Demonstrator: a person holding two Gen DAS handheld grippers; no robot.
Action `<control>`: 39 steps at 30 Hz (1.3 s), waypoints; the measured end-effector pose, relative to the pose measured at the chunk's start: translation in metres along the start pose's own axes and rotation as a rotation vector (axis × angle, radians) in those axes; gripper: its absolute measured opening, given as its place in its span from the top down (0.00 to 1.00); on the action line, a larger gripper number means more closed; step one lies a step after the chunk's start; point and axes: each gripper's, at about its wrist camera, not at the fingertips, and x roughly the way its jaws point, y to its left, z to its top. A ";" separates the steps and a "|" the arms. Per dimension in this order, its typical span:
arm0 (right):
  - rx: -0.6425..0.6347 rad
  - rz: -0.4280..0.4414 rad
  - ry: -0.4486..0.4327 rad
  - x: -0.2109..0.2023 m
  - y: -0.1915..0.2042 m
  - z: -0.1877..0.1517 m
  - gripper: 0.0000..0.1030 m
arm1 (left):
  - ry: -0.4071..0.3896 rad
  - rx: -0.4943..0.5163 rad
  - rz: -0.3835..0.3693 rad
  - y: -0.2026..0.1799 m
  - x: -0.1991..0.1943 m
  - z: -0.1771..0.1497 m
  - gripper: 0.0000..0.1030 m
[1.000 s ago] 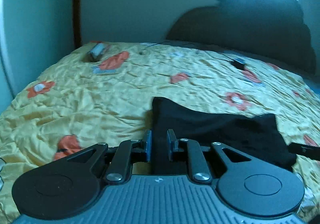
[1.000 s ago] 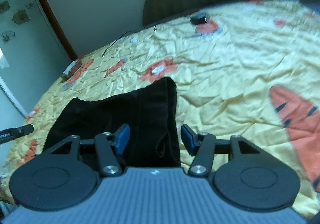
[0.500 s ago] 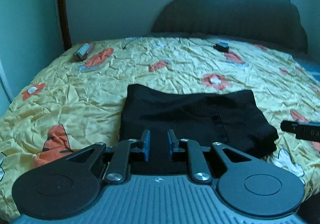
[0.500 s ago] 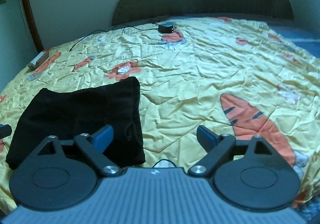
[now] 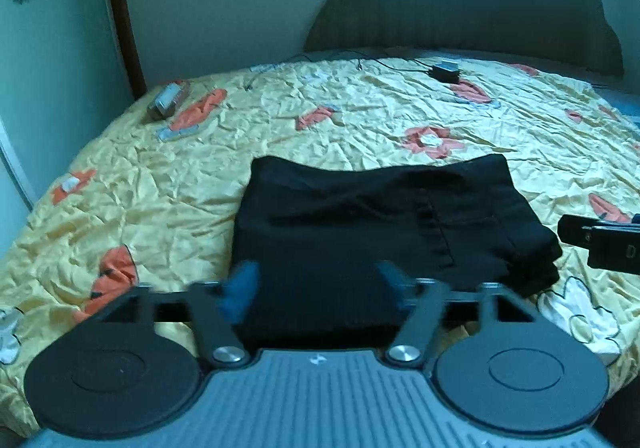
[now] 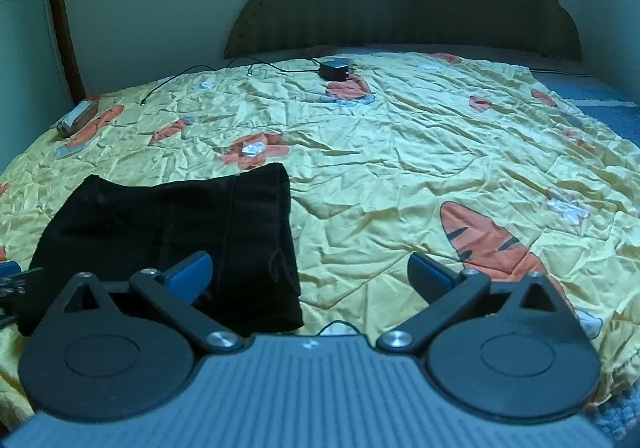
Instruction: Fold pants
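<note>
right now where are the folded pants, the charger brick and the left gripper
folded pants [image 5: 360, 216]: left wrist view, middle of the top layer
charger brick [image 6: 335, 70]: right wrist view, its top face
left gripper [image 5: 320, 288]: left wrist view, midway between the open fingertips

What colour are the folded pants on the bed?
Black; the pants show best in the left wrist view, lying on the yellow bedspread.

No readable text, label, brand or number anywhere in either view.
</note>
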 end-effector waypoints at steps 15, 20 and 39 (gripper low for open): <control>-0.024 -0.006 0.000 0.001 0.016 0.000 0.00 | 0.050 -0.018 0.029 0.012 0.011 -0.002 0.27; -0.034 -0.017 -0.021 -0.004 0.022 0.001 0.00 | 0.051 -0.035 0.025 0.018 0.014 -0.003 0.27; -0.102 -0.023 -0.047 -0.008 0.059 -0.007 0.00 | 0.070 -0.072 0.016 0.032 0.020 -0.005 0.27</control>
